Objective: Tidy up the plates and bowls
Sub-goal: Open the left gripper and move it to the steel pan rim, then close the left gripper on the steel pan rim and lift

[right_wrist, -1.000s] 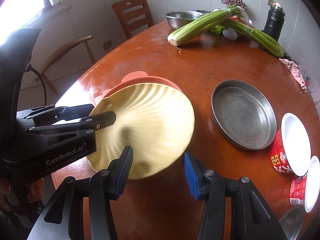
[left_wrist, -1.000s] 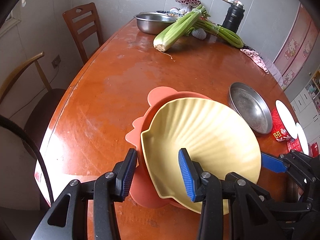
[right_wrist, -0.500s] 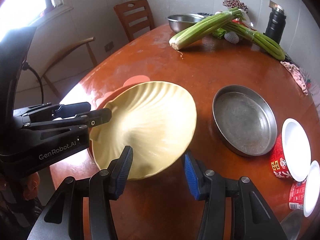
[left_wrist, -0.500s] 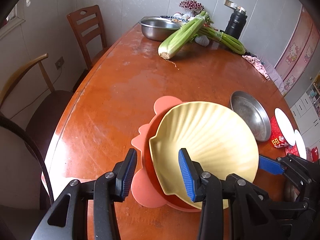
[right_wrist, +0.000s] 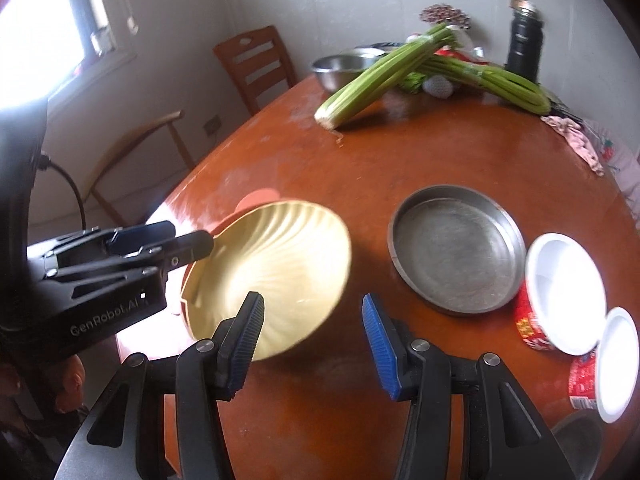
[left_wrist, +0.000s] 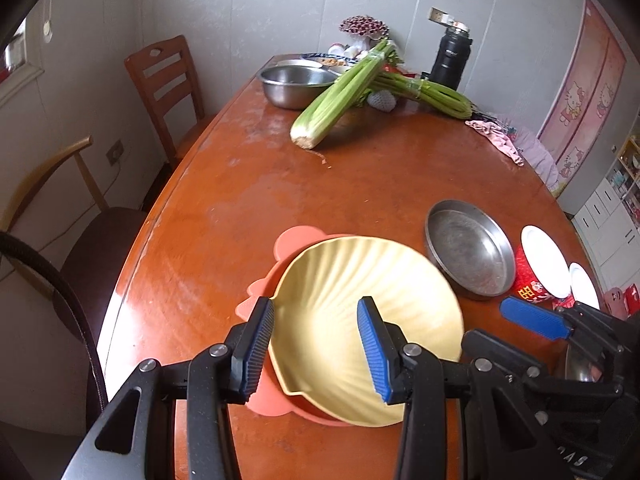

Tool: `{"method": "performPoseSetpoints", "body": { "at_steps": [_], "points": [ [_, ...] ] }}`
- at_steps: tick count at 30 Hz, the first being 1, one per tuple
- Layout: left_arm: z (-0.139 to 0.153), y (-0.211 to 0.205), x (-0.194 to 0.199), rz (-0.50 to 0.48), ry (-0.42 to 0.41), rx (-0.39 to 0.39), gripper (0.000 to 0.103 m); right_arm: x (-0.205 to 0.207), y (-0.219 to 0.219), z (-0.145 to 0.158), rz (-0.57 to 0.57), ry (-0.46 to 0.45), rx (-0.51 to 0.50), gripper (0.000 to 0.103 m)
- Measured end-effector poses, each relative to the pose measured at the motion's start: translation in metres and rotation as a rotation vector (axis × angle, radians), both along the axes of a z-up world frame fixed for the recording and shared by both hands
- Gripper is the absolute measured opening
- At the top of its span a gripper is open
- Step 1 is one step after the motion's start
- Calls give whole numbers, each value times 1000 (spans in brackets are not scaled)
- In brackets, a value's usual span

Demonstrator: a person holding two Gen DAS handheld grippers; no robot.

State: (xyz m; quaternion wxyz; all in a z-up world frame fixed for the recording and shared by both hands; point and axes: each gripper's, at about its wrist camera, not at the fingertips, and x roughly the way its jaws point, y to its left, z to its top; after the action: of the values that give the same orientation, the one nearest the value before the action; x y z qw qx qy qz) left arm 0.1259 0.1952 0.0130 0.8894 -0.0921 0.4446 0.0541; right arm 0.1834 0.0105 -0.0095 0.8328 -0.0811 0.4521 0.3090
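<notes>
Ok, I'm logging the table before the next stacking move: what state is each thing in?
Yellow shell plate: empty, resting on the orange plate.
Orange plate: flat on the table, under the yellow one.
Metal pan: upright, empty.
Steel bowl: upright, far end.
Black flask: upright.
Left gripper: open, gripping nothing.
Right gripper: open, gripping nothing.
</notes>
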Motion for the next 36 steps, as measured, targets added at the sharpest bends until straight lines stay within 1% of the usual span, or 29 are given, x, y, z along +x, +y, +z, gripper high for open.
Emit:
{"method": "performPoseSetpoints", "body": {
  "at_steps": [6, 8, 11, 13, 18, 22, 27, 30, 36],
  "points": [
    [10, -17, 3, -21, -14, 16, 44, 5, -29, 13, -57, -5, 35, 55],
    [12, -24, 5, -33, -16, 24, 44, 6, -39, 17, -78, -9, 45, 58],
    [17, -37, 9, -57, -12, 41, 45, 9, -55, 21, -115, -7, 63, 59],
    [23, -47, 12, -79, -18, 48, 45, 10, -63, 22, -128, 6, 75, 59],
    [36, -66, 24, -125, -25, 63, 49, 16, -79, 14, -153, 75, 105, 59],
    [40, -79, 39, -166, -8, 75, 51, 23, -86, 4, -175, 123, 116, 59],
    [35, -91, 67, -207, 33, 69, 51, 35, -88, -9, -218, 188, 122, 59],
    [27, -95, 87, -223, 70, 62, 51, 43, -91, -18, -268, 226, 125, 59],
    [7, -98, 126, -253, 141, 69, 51, 57, -90, -30, -332, 282, 129, 59]
  ]
}}
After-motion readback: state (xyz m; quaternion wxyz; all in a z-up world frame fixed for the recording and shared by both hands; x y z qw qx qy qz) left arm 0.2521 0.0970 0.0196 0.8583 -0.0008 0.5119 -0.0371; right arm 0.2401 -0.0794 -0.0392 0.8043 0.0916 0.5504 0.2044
